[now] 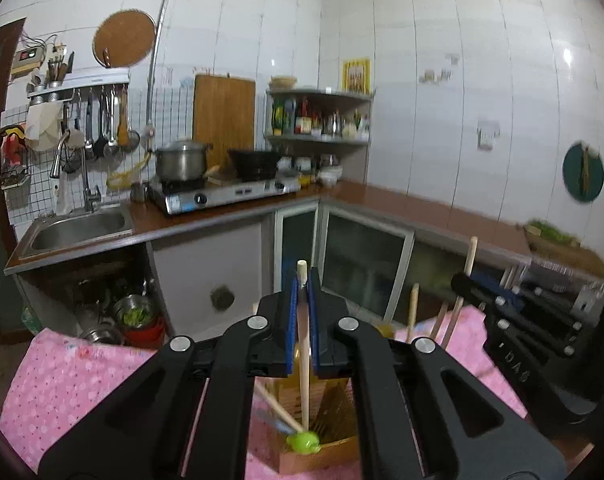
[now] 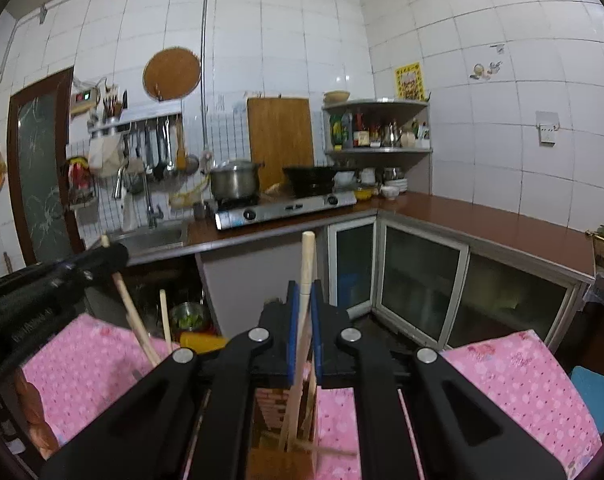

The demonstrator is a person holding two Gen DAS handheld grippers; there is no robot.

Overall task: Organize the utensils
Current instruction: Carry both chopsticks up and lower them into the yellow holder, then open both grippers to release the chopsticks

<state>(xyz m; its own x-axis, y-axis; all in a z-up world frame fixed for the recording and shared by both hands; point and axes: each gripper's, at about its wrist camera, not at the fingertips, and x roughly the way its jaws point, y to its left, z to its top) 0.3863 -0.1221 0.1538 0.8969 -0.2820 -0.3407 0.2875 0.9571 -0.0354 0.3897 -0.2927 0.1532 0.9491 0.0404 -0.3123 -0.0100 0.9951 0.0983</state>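
Over the pink dotted cloth (image 1: 70, 376), blue-padded fingers (image 1: 292, 300) pinch a round wooden handle (image 1: 302, 320).

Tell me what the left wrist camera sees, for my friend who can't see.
The black left gripper with blue pads is shut on a thin wooden utensil handle standing in a wooden holder box on a pink spotted tablecloth. Behind it are a kitchen counter, sink and stove.

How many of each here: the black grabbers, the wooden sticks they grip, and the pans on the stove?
Grippers: 2, left gripper, right gripper
Wooden handles held: 2, left handle, right handle
Pans on the stove: 2, steel pot, black wok
Total: 6
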